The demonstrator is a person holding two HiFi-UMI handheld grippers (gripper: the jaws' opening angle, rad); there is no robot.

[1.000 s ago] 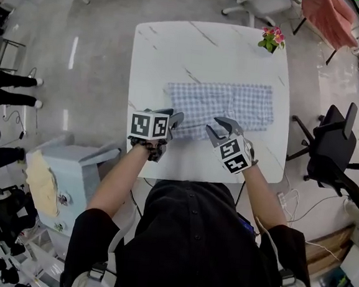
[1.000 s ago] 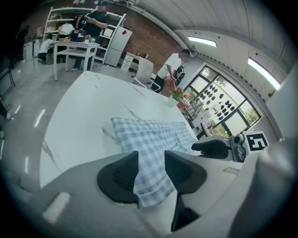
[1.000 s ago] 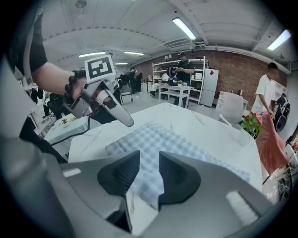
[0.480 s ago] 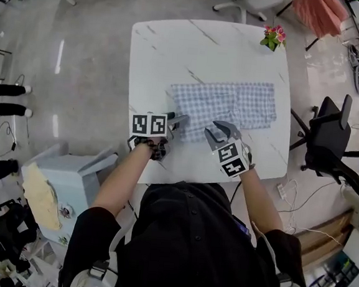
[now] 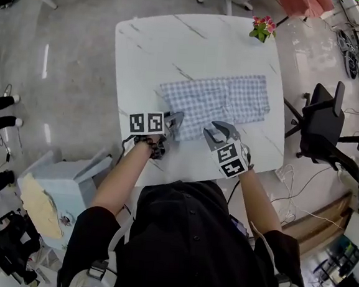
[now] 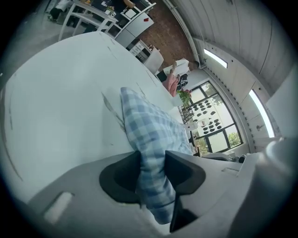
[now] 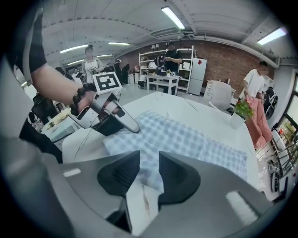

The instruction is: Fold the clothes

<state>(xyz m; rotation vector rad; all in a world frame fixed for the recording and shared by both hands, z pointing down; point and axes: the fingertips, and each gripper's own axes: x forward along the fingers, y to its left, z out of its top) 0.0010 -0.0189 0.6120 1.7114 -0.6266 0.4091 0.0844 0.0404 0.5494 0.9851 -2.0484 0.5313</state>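
My left gripper point(image 5: 175, 122), its jaws just closed, clamps the blue-checked fabric garment point(image 5: 216, 99) at its 7 o'clock corner on the white marble-patterned table point(image 5: 175, 46). My right gripper point(image 5: 215, 131) stands slightly apart, empty, at 6 o'clock. Lifting one-sided may skew the fold.

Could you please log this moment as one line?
left tool: just closed onto checked cloth | right tool: open at near edge | cloth on table

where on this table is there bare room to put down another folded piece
The far half of the table, between the checked cloth and the far edge, left of the flower pot, is bare. Crowded: the near edge, by the cloth.
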